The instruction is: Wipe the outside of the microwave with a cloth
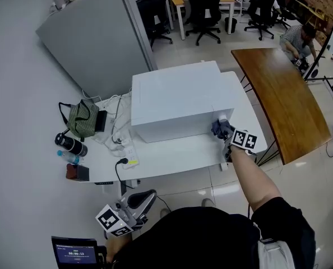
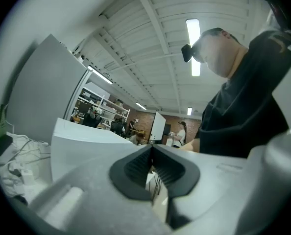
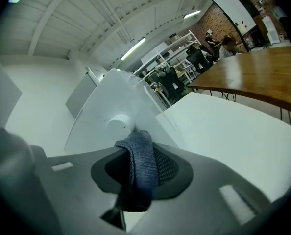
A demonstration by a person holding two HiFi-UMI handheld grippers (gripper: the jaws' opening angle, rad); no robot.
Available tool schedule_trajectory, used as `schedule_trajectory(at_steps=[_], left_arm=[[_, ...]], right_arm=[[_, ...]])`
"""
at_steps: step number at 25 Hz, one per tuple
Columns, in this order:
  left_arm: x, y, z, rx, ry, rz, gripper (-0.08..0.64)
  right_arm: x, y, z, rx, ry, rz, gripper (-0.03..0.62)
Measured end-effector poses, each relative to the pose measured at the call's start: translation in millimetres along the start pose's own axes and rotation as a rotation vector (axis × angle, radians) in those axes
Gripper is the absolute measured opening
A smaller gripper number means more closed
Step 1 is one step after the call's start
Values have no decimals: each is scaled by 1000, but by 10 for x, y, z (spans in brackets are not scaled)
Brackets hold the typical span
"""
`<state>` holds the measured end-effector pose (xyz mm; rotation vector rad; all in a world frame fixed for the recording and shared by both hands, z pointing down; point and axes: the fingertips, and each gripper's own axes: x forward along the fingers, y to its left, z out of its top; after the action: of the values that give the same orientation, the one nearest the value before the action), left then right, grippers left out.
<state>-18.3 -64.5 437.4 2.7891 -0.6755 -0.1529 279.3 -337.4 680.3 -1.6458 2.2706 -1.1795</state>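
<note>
Right now the cloth (image 3: 141, 164) – dark blue, knitted – is clamped between the jaws of the right gripper (image 1: 225, 133), a fold of it draped over the pads. It sits at the near right corner of the microwave (image 1: 177, 97), just beside a round white knob (image 3: 118, 123) on the front face; I cannot tell whether it touches. The microwave is a plain white box standing in the middle of a white table (image 1: 172, 157), its front towards the person.

The left gripper (image 1: 144, 198) hangs low by the person's body, off the table's near edge – its jaws are pressed together with nothing between them.

Left of the microwave lie white cables (image 1: 120, 132), a green bag (image 1: 82, 119) and a dark bottle (image 1: 71, 144). To the right stands a wooden table (image 1: 281, 100), and a grey partition (image 1: 93, 35) rises at the far left. Far off, office chairs (image 1: 204, 7) surround desks.
</note>
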Motion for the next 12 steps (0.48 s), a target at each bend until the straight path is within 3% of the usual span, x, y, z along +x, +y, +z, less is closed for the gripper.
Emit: schedule_trajectory(at_steps=[4, 6, 10, 12], left_arm=[[188, -97, 10, -1, 1, -3, 5], [80, -72, -20, -8, 1, 16, 5], [-437, 103, -68, -24, -14, 67, 5], [-765, 197, -17, -23, -36, 83, 5]], right_arm=[[-125, -55, 79, 71, -41, 24, 91], [-70, 214, -100, -10, 12, 74, 91], [450, 1228, -959, -338, 211, 205, 91], [808, 1855, -1434, -680, 298, 268, 91]])
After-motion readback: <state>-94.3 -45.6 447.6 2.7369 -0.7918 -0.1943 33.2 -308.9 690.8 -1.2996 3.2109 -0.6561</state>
